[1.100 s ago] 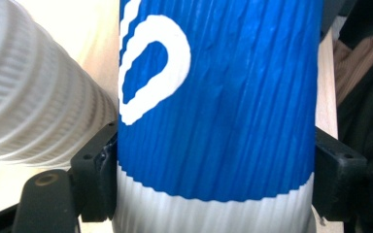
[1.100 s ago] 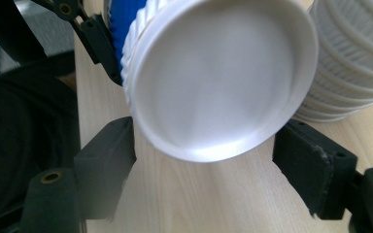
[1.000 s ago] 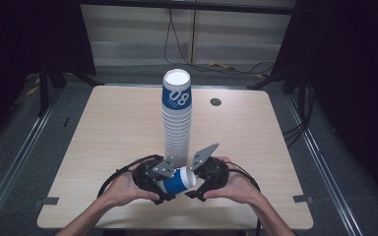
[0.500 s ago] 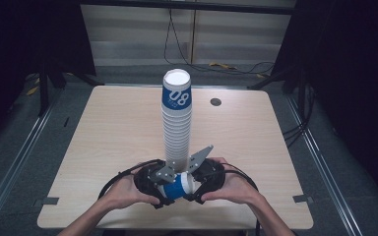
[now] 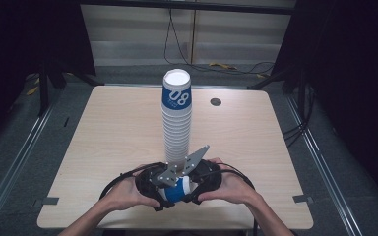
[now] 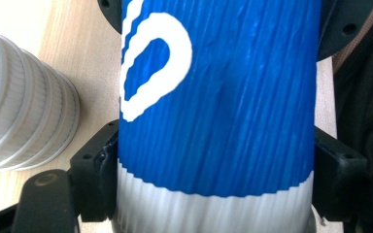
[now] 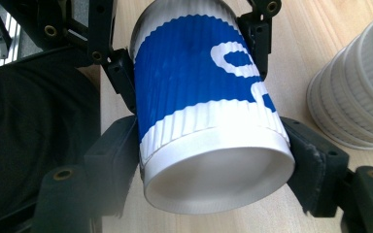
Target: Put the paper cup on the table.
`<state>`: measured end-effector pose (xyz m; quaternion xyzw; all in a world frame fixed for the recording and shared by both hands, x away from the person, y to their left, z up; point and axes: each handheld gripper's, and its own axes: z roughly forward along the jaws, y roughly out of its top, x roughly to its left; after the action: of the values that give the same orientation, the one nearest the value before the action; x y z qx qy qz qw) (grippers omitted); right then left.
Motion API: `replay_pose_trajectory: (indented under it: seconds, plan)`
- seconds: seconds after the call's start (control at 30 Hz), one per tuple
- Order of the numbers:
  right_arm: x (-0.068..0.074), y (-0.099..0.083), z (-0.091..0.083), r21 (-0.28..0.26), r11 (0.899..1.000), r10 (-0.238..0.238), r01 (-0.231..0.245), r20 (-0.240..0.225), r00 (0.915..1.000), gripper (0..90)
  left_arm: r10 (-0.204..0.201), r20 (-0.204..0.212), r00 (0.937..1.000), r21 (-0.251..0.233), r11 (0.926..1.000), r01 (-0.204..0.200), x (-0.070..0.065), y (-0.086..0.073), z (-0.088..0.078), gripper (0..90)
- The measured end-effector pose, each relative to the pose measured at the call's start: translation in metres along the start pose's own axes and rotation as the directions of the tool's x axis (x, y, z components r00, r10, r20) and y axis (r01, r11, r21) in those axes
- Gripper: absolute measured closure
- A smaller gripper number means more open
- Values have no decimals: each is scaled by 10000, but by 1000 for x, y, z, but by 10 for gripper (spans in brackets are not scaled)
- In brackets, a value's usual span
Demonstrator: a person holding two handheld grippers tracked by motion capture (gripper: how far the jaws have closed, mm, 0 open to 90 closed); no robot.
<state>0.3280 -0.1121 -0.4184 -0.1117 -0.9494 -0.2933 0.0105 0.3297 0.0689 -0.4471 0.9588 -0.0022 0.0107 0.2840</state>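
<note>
Blue cup (image 5: 177, 190) had slid lower toward 6 o'clock, away from the tall stack (image 5: 176, 125). Left gripper (image 5: 158, 186) and right gripper (image 5: 197, 181) both squeezed it, so it looked pulled free.

Light wooden table (image 5: 108, 137), grey floor (image 5: 24, 147), pale back wall (image 5: 128, 34), dark surroundings

Two bare forearms reach in from the near table edge, hands meeting at the middle. The left hand (image 5: 128, 192) holds the left gripper (image 5: 161, 189); the right hand (image 5: 226, 187) holds the right gripper (image 5: 189, 186). Both grippers face each other, jaws clamped on one cup (image 5: 177, 189).
</note>
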Motion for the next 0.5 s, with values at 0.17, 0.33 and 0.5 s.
replay_pose_trajectory:
  seconds: [0.17, 0.33, 0.5]
  plan:
    - [-1, -4, -3, -37, 9999, 134, -135, -118, 9998, 286, -13, 66, 10000, -427, 9991, 16, 1, -1, -1, 196]
    - [-2, -4, -4, -146, 9998, 161, -163, -161, 9997, 285, -231, 183, 9996, -785, 9966, 245, 4, -3, -4, 187]
    - [-2, -4, -4, -135, 9997, 220, -221, -23, 9998, 287, -419, 170, 9990, -1433, 9887, 439, 9, -8, -14, 179]
